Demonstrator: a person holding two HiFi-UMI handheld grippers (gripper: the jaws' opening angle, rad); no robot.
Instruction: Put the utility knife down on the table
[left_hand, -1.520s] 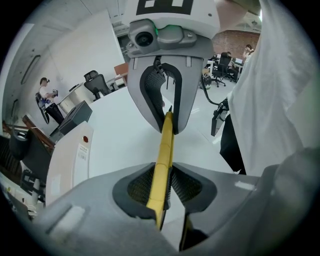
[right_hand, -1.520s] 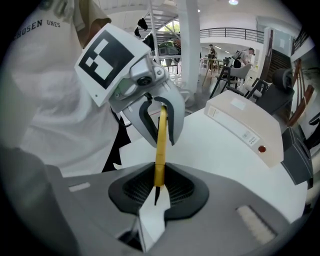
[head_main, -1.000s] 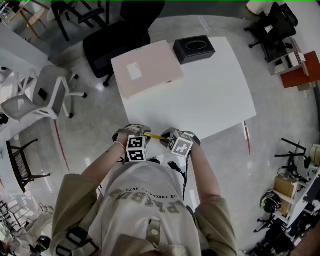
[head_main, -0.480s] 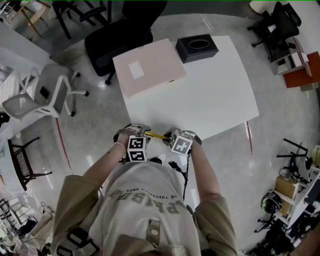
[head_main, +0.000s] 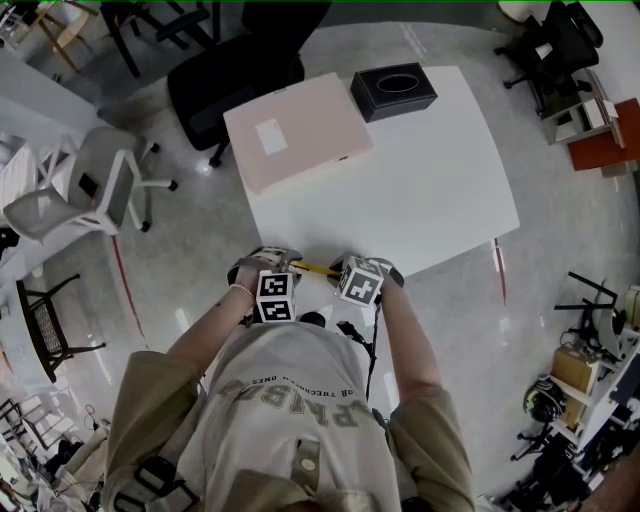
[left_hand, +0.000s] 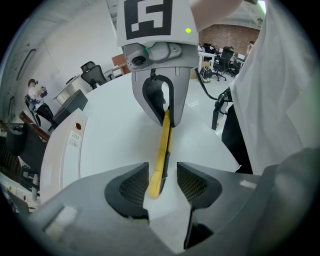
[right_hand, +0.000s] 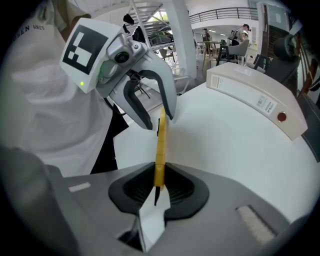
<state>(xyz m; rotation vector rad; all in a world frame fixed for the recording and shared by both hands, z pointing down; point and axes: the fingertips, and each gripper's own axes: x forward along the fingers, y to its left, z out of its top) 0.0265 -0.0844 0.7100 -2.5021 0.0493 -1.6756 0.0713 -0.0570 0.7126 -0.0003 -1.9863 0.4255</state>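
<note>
A yellow utility knife (head_main: 314, 270) hangs just over the near edge of the white table (head_main: 410, 190), stretched between my two grippers. My right gripper (right_hand: 159, 186) is shut on one end of the knife (right_hand: 160, 142), with a dark tip poking out behind the pads. My left gripper (left_hand: 162, 182) is open and its jaws have just been opening. The knife's other end (left_hand: 161, 155) lies between them with a gap on each side. In the head view the left gripper (head_main: 288, 264) and the right gripper (head_main: 336, 272) face each other.
A beige flat box (head_main: 295, 132) and a black tissue box (head_main: 393, 93) lie on the far part of the table. A black office chair (head_main: 235, 75) stands behind it, a grey chair (head_main: 90, 190) to the left. The person's body is close behind the grippers.
</note>
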